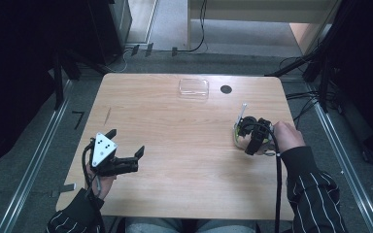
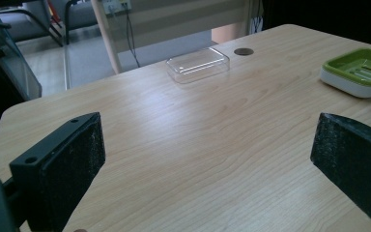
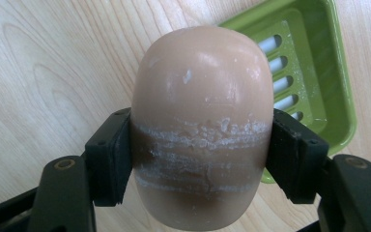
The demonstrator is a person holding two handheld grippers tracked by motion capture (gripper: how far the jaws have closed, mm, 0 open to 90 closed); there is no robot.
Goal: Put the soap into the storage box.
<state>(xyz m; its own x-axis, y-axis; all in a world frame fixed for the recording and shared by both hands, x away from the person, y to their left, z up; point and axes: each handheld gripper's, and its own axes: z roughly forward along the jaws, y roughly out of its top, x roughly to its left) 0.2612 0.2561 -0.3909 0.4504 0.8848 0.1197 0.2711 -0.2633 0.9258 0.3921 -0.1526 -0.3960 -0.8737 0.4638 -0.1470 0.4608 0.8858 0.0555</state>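
Clear plastic box (image 1: pixel 193 88) near the wooden table's (image 1: pixel 175 145) far edge, dark round spot (image 1: pixel 226 89) just beside it

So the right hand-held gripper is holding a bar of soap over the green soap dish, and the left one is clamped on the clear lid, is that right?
Not quite. The left hand-held gripper is open and holds nothing; the left gripper view shows the clear lid lying apart at the table's far edge. The rest stands: the right hand-held gripper grips the soap over the green soap dish.
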